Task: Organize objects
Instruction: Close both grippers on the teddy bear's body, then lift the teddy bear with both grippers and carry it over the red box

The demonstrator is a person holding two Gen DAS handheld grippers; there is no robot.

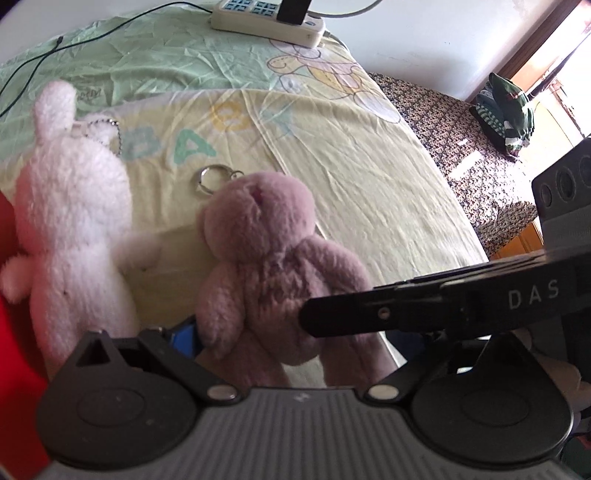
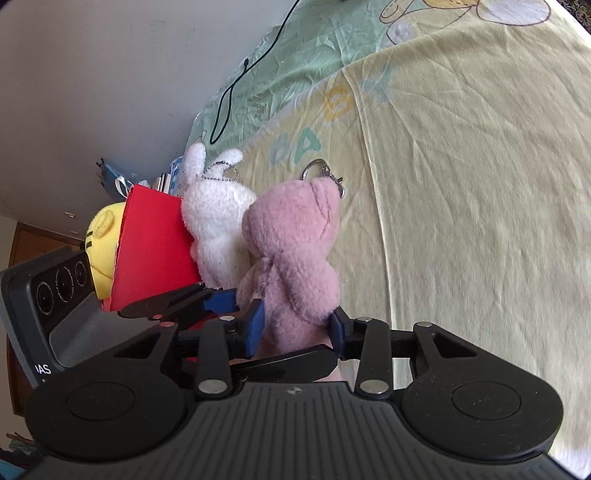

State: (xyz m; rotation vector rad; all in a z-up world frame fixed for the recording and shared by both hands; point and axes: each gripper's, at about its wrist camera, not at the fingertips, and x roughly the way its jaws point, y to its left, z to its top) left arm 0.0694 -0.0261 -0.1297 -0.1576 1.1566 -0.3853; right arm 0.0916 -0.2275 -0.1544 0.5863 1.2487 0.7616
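A mauve-pink plush bear (image 1: 266,254) with a metal keyring (image 1: 208,179) lies on the yellow-green sheet (image 2: 461,184). My right gripper (image 2: 296,326) is shut on its lower body, a blue pad pressing each side. In the left wrist view one of the right gripper's black fingers (image 1: 369,310) reaches in from the right onto the bear. My left gripper (image 1: 295,343) is open around the bear's legs; one blue pad (image 1: 184,334) shows beside a leg, and the other finger is hidden. A white plush bunny (image 1: 74,221) with a ball chain lies just left of the bear.
A red box (image 2: 151,251) stands against the bunny, with a yellow plush (image 2: 101,243) behind it. A power strip (image 1: 266,18) and a black cable (image 1: 74,48) lie at the sheet's far end. A patterned blanket (image 1: 461,147) and folded green clothes (image 1: 509,110) are to the right.
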